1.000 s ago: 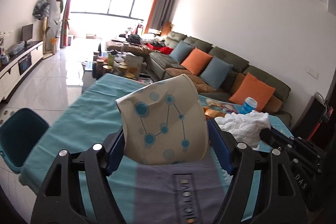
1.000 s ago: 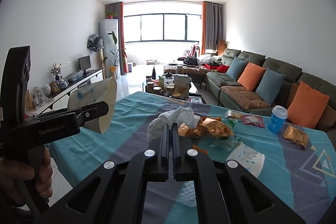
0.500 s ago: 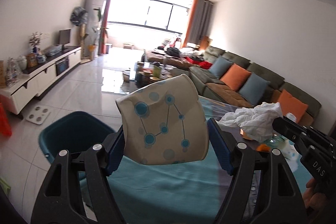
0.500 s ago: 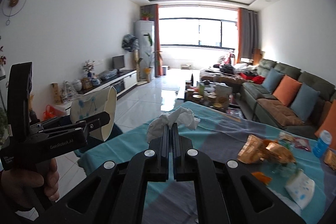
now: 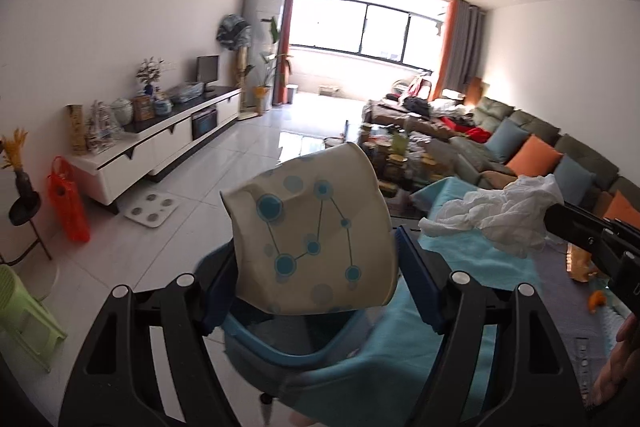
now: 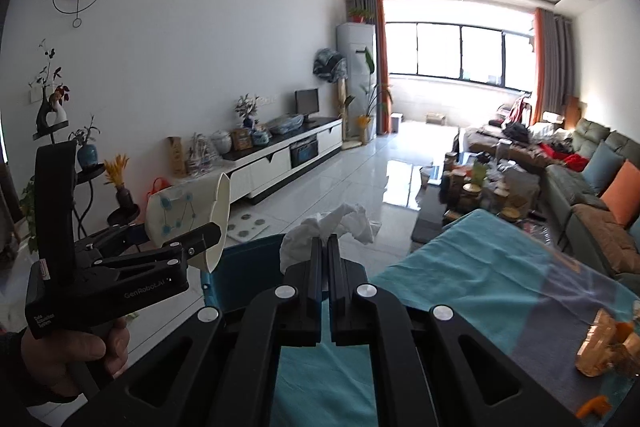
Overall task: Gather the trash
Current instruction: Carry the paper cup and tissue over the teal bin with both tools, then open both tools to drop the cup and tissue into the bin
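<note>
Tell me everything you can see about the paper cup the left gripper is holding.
The paper cup is cream-coloured, printed with blue dots joined by thin lines like a constellation. Its wall looks dented near the top. It is clamped sideways between the blue pads of the left gripper, lying on its side rather than upright; the right wrist view shows its open mouth with a plain pale inside. It hangs in the air above the blue bin, beside the table's edge, touching nothing but the pads.

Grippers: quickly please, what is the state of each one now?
Left gripper: jaws closed on the paper cup.
Right gripper: jaws shut on the white tissue.
</note>
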`<state>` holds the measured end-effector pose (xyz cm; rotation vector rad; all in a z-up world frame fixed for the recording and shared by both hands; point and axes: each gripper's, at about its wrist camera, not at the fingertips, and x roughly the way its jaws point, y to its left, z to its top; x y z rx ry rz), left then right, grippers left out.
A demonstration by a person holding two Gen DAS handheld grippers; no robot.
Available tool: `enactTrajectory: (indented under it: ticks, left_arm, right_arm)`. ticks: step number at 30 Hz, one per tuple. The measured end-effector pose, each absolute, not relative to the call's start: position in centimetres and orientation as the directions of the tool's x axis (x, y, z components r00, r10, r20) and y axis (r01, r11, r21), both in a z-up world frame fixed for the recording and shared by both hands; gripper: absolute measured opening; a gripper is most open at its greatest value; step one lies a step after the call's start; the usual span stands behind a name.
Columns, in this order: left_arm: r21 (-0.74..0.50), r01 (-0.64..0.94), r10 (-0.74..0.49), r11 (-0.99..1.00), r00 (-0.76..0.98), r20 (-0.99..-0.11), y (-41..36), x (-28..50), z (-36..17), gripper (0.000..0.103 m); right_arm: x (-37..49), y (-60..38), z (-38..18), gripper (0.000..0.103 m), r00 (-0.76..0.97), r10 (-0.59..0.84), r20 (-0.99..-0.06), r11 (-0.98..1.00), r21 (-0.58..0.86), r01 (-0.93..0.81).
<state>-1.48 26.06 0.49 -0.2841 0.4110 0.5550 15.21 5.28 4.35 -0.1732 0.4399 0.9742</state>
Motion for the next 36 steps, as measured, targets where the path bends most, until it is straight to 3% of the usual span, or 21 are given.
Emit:
enactTrajectory:
  ticks: [8, 27, 31, 33, 36]
  left_arm:
    - [-0.168, -0.594, 0.454, 0.786, 0.740, -0.496, 29.9, -0.9, -0.7, 0.072]
    - [-0.373, -0.574, 0.216, 0.729, 0.710, -0.670, 38.4, 7.9, -9.7, 0.073]
    - [-0.415, -0.587, 0.171, 0.695, 0.695, -0.698, 39.9, 9.0, -11.9, 0.083]
    - [-0.458, -0.589, 0.135, 0.665, 0.699, -0.702, 40.8, 9.3, -12.7, 0.091]
    - [-0.481, -0.592, 0.151, 0.646, 0.717, -0.680, 41.2, 9.1, -12.4, 0.097]
  right_arm:
    - [17.4, 12.1, 2.4, 0.002, 0.371, 0.766, -0.525, 0.484, 0.093, -0.870]
    - [19.6, 21.1, -3.4, 0.005, 0.260, 0.614, -0.745, 0.438, 0.049, -0.898]
    - [19.5, 21.3, -3.8, 0.013, 0.265, 0.596, -0.758, 0.446, 0.038, -0.894]
    - [19.6, 20.9, -3.6, 0.024, 0.280, 0.597, -0.751, 0.460, 0.035, -0.887]
    - [19.6, 19.8, -3.2, 0.028, 0.306, 0.607, -0.733, 0.486, 0.038, -0.873]
